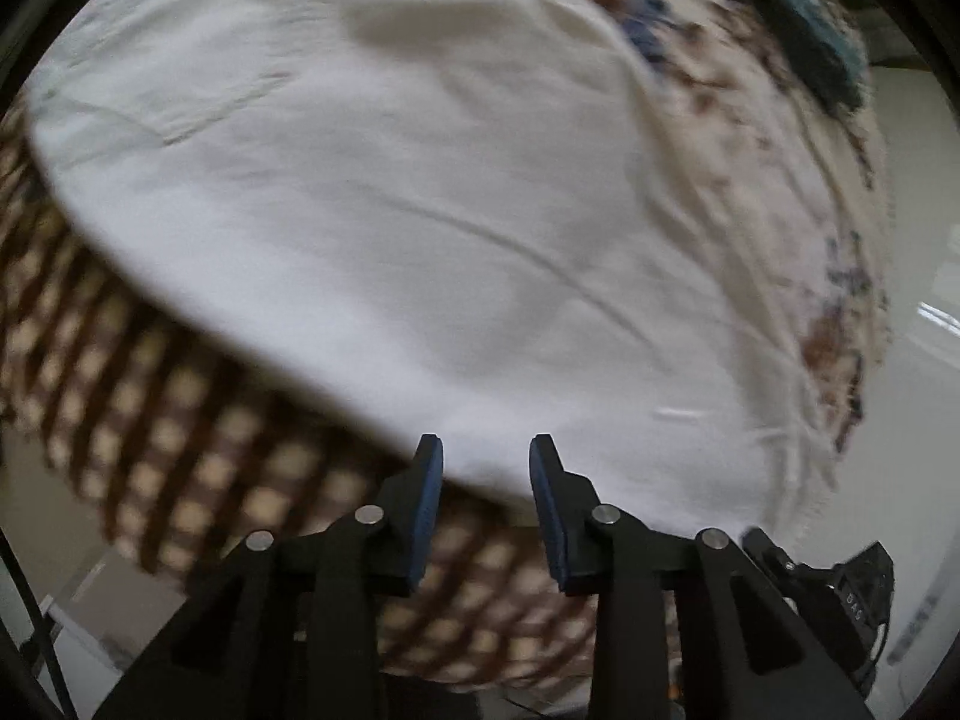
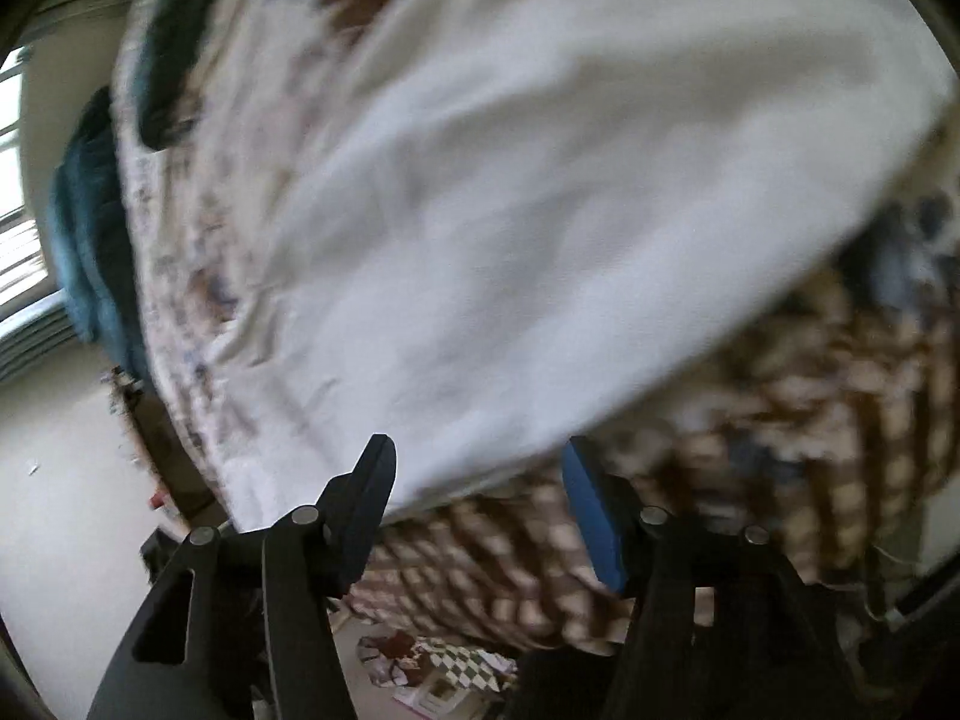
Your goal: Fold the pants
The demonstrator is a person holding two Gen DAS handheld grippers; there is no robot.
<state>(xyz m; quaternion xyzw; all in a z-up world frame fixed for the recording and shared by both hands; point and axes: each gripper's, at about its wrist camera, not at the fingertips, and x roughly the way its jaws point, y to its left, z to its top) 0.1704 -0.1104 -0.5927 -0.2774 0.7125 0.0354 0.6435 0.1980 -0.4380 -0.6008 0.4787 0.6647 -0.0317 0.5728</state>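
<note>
The only writing in sight is a small pale mark on the black device (image 1: 852, 594) at the lower right of the left wrist view; it is too blurred to read. No container shows in either view.

The pants (image 1: 420, 228), off-white and creased, lie spread over a bed. Under them are a brown checked blanket (image 1: 180, 432) and a pale floral cover (image 1: 798, 210). A teal cloth (image 1: 798, 18) lies at the far edge of the bed.

The left gripper (image 1: 486, 450) has its jaws a little apart, with nothing between the blue pads (image 1: 427, 510). Its tips stand at the near edge of the pants, where white cloth meets the checks; whether they touch the cloth cannot be told.

The right gripper (image 2: 474, 450) has its jaws spread wide. The near edge of the pants (image 2: 540, 210) lies in the gap between them, but the pads do not press on it.

Only the right wrist view shows a window (image 2: 18, 210) at the left, pale floor, and a green-and-white checked item (image 2: 462, 666) on the floor below the bed. Only the left wrist view shows the black device. Both views are blurred.
</note>
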